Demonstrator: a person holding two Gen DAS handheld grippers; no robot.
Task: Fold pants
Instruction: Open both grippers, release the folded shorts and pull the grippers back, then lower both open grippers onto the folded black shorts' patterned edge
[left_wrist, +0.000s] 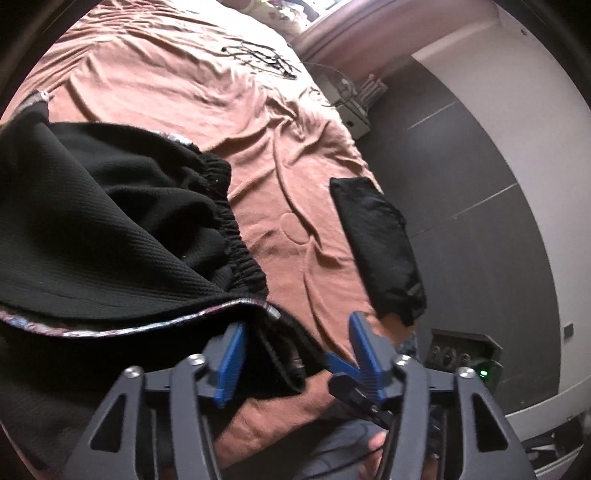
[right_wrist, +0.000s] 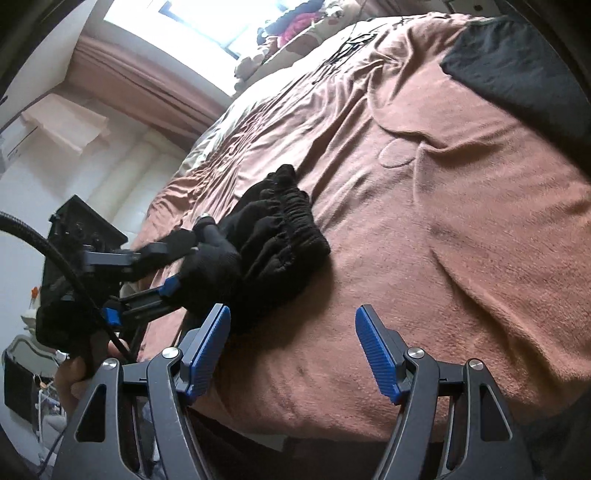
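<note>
Black pants (left_wrist: 110, 229) with an elastic waistband lie bunched on the brown bedspread (left_wrist: 192, 88), filling the left of the left wrist view. My left gripper (left_wrist: 295, 343) is open, its blue pads on either side of a fold of the pants; the fabric touches the left pad. In the right wrist view the same pants (right_wrist: 280, 236) lie in a heap by the bed's near-left edge, with the left gripper (right_wrist: 173, 273) reaching into them. My right gripper (right_wrist: 293, 347) is open and empty, over bare bedspread (right_wrist: 443, 221) just right of the heap.
A folded black garment (left_wrist: 380, 247) lies at the bed's right edge, also in the right wrist view's upper right (right_wrist: 517, 74). Black cords (left_wrist: 262, 55) lie far up the bed. Grey floor (left_wrist: 461, 184), a white box (left_wrist: 354, 110) and curtains (right_wrist: 140, 77) flank the bed.
</note>
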